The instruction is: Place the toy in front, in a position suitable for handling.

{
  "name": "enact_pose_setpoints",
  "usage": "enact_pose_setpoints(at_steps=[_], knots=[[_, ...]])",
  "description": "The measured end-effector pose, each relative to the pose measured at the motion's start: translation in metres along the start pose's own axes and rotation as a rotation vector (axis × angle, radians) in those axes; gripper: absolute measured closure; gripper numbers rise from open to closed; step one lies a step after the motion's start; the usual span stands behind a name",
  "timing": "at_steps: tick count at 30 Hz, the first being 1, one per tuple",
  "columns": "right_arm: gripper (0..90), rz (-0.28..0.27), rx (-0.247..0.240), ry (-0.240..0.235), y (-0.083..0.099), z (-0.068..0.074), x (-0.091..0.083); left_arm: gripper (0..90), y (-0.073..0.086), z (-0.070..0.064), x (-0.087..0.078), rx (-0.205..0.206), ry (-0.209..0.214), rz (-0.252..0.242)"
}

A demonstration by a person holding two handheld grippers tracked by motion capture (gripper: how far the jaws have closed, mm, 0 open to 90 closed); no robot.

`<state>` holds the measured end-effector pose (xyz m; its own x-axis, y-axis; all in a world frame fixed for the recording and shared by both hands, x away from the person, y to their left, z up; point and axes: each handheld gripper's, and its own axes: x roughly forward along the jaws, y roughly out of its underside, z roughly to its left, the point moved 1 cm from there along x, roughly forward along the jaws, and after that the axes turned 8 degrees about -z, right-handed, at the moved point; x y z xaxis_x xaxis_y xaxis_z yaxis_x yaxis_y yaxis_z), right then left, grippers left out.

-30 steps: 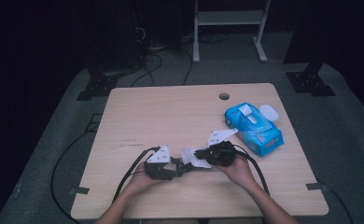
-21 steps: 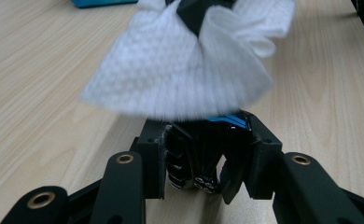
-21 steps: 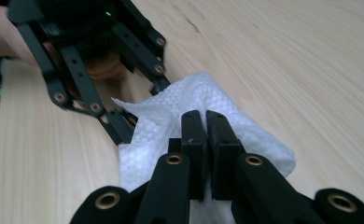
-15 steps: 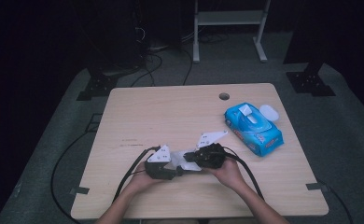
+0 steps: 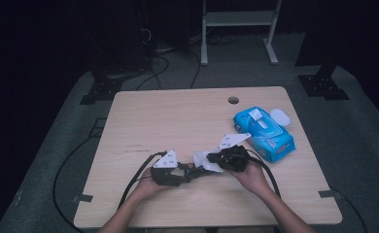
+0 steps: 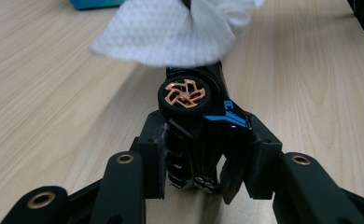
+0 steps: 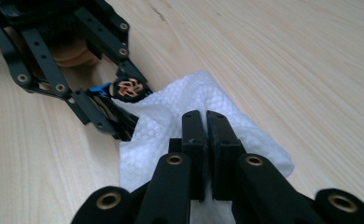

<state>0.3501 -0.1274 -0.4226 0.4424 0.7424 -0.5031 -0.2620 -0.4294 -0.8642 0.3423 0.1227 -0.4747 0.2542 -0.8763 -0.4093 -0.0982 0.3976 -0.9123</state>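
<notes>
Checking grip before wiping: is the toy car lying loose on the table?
No, the left gripper has its jaws clamped on the toy car.

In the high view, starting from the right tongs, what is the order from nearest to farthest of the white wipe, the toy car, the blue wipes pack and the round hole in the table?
1. White wipe: held in the right tongs.
2. Toy car: just left, held in the left tongs.
3. Blue wipes pack: to the right, farther back.
4. Round hole: near the table's far edge.

A black toy car [image 6: 203, 135] with blue markings and a copper-spoked wheel meets a white waffle-textured wipe [image 7: 203, 135]; the wipe pack [image 5: 264, 134] is bright blue on pale wood-grain table [image 5: 178, 116].
</notes>
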Motion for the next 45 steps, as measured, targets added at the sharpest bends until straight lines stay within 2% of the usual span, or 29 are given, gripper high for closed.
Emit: enact_pose_setpoints(at_steps=[3, 6, 14, 17, 24, 29, 33, 35, 40, 42, 45], knots=[[86.2, 0.011, 0.003, 0.019, 0.001, -0.003, -0.004, 58.2, -0.002, 0.001, 0.002, 0.009, 0.001, 0.005], [86.2, 0.003, 0.0, 0.024, 0.0, -0.001, -0.001, 58.2, -0.003, 0.003, 0.004, 0.008, 0.005, 0.012], [86.2, -0.025, 0.001, -0.056, -0.011, 0.015, 0.023, 58.2, -0.005, 0.006, 0.008, 0.009, 0.008, 0.011], [86.2, -0.02, -0.017, -0.053, -0.013, 0.016, 0.026, 58.2, -0.004, 0.007, 0.007, 0.007, 0.006, 0.004], [86.3, -0.003, -0.018, 0.017, -0.004, -0.003, 0.007, 58.2, -0.001, 0.009, 0.006, 0.007, 0.001, -0.01], [86.3, 0.004, 0.005, 0.075, 0.006, -0.021, -0.012, 58.2, 0.0, 0.012, 0.004, -0.005, 0.002, -0.014], [86.3, 0.007, 0.044, 0.101, 0.014, -0.034, -0.023, 58.2, 0.001, 0.014, 0.004, -0.011, -0.001, -0.018], [86.3, 0.001, 0.066, 0.095, 0.017, -0.036, -0.025, 58.2, 0.001, 0.014, 0.004, -0.006, 0.0, -0.017], [86.3, -0.016, 0.059, 0.081, 0.014, -0.03, -0.016, 58.2, 0.0, 0.015, 0.003, 0.0, -0.002, -0.014], [86.3, -0.033, 0.066, 0.057, 0.01, -0.027, -0.013, 58.2, 0.0, 0.015, 0.003, 0.004, -0.002, -0.014], [86.3, -0.04, 0.053, 0.017, 0.003, -0.016, -0.002, 58.2, 0.0, 0.015, 0.004, 0.009, -0.003, -0.016]])
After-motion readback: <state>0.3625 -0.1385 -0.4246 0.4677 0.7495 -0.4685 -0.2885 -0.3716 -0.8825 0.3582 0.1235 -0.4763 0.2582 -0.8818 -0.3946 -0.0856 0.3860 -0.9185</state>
